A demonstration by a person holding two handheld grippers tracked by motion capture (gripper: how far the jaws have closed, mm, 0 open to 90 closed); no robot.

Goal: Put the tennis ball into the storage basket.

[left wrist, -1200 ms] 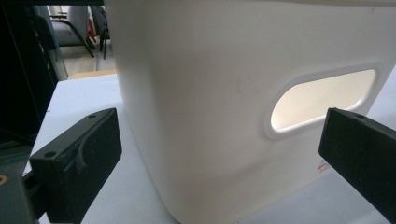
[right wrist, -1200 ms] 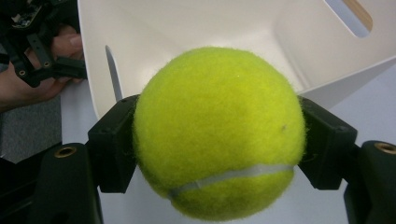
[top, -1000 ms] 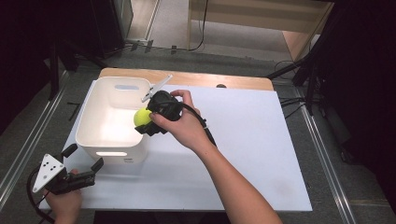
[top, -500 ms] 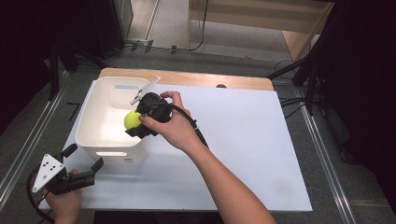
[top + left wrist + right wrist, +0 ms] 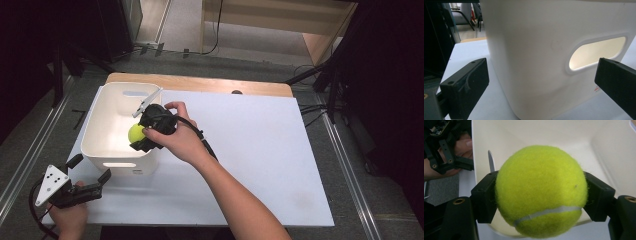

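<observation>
A person's right claw [image 5: 142,137], clamped on a tennis ball [image 5: 136,133], hangs over the white bin [image 5: 100,131] on the counter [image 5: 260,150]. The left claw [image 5: 89,175] waits spread wide and empty near the bin's front wall. Let go too near the rim, the ball may well bounce out. The right claw's own camera shows both pads pressing the ball [image 5: 541,191]; from above, how far it sits inside is hard to judge. The left camera shows the bin's handle slot [image 5: 596,53].
</observation>
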